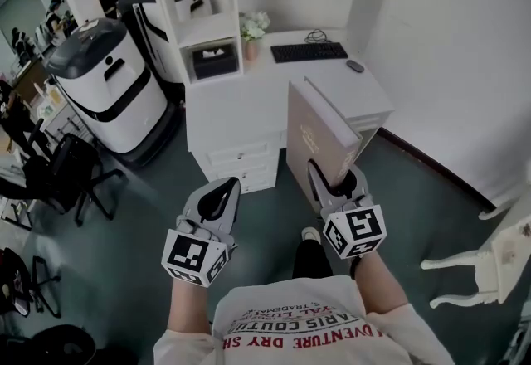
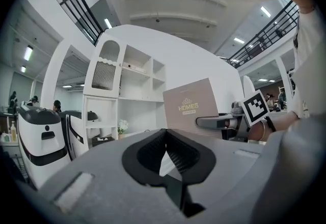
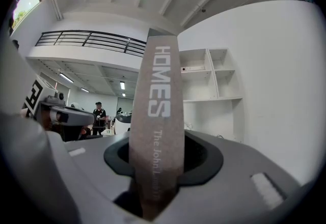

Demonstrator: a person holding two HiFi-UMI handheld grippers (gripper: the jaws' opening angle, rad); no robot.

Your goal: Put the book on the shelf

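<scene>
Grips book (image 1: 319, 139) in right gripper (image 1: 333, 181), jaws pressed on both covers at its lower end, set apart only by the book's thickness. Stands it on end above the jaws, spine toward that gripper's camera, "HOMES" printed along it, front cover facing the left gripper (image 1: 220, 193). Holds the left gripper just beside the right, clear of the book, jaws together with nothing between. Ahead of both grippers: white desk (image 1: 241, 106) with shelf (image 1: 207, 19) on top. Ahead of the right jaws, past the book: keyboard (image 1: 309, 51). Ahead of the left jaws: flowers (image 1: 254, 26), drawers (image 1: 241, 160) below. Farther left of the left gripper: white robot (image 1: 112, 94) and black chair (image 1: 70, 172).
</scene>
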